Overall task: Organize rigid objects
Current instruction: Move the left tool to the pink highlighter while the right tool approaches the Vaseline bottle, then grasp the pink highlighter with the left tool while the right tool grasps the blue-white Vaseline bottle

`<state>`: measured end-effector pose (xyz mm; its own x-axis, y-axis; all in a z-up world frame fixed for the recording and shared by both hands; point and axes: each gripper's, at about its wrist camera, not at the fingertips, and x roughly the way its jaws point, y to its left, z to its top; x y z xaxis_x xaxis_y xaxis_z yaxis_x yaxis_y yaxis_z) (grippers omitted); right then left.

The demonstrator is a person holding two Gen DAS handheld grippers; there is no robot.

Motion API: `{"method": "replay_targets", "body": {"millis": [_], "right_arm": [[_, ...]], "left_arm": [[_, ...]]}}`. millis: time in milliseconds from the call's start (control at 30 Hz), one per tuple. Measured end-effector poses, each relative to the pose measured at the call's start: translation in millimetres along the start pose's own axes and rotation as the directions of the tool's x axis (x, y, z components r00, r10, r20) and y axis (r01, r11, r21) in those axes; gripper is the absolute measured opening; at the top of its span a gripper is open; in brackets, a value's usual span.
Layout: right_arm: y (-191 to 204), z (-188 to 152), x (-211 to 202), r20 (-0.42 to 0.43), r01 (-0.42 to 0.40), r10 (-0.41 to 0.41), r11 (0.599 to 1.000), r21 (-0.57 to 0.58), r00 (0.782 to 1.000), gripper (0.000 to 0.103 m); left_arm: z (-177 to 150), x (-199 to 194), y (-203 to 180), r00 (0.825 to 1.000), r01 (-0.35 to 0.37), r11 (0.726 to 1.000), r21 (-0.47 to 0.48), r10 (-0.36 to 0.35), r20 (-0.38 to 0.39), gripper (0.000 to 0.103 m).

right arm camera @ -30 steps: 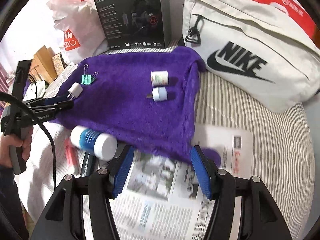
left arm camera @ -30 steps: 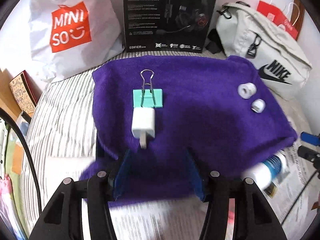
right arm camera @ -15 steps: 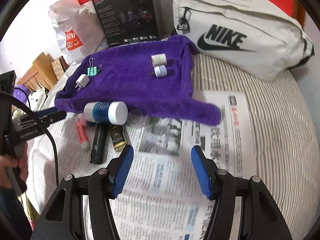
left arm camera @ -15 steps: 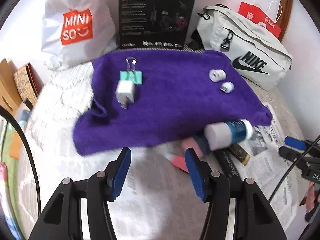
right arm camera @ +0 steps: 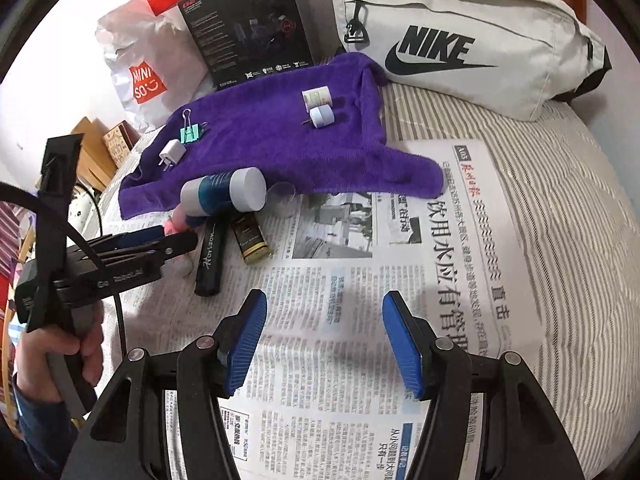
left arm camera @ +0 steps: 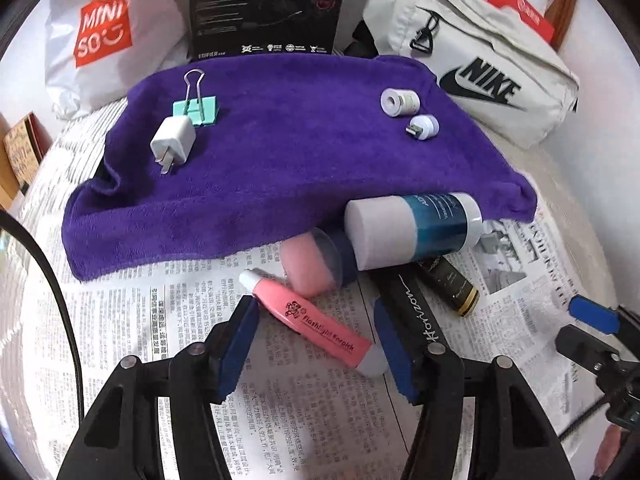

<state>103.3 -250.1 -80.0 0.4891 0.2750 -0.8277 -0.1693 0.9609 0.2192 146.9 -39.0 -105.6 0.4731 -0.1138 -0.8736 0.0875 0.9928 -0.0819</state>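
left gripper (left arm camera: pixel 316 336) jaws just widening, now astride pink tube (left arm camera: pixel 316 328), untouched | right gripper (right arm camera: pixel 324 340) half-wide, empty, over newspaper (right arm camera: pixel 340 400) not cloth (right arm camera: pixel 264 140)

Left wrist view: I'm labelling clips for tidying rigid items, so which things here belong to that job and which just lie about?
Job:
pink flashlight tube
blue-and-white bottle
black pen
white charger
green binder clip
left tongs, open around the tube

Lying about:
Nike bag
Miniso bag
black box

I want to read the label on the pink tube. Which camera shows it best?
The left wrist view: the pink tube lies between the open left gripper fingers, print legible. The right wrist view shows only its pink end behind that gripper.
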Motion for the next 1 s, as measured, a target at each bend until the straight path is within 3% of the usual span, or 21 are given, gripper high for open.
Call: {"method": "replay_targets", "body": {"millis": [133, 300, 533, 867, 1000], "right_arm": [[1.3, -3.9, 1.0, -0.001, -0.006, 0.006, 1.0, -0.007, 1.0, 0.06], [1.7, -7.3, 1.9, 0.001, -0.029, 0.029, 1.0, -0.004, 1.0, 0.06], [5.9, -11.5, 10.1, -0.017, -0.041, 0.04, 0.999, -0.01, 0.999, 0.06], [5.9, -13.0, 13.4, -0.028, -0.032, 0.031, 0.999, -0.017, 0.999, 0.06], [6.8, -12.5, 16.3, -0.031, -0.025, 0.025, 1.0, -0.018, 0.999, 0.06]], "left_arm": [[-6.2, -4.8, 0.6, 0.996, -0.089, 0.995, 0.041, 0.089, -0.006, 0.059], [-18.5, -15.7, 25.4, 0.99, -0.144, 0.99, 0.013, 0.144, -0.001, 0.062], [-18.6, -14.6, 29.0, 0.994, -0.109, 0.993, 0.051, 0.107, 0.035, 0.061], [-18.4, -15.3, 20.6, 0.998, -0.034, 0.994, 0.108, 0.029, 0.05, 0.016], [-15.5, -12.8, 19.6, 0.998, -0.032, 0.993, 0.115, 0.026, 0.053, 0.017]]}}
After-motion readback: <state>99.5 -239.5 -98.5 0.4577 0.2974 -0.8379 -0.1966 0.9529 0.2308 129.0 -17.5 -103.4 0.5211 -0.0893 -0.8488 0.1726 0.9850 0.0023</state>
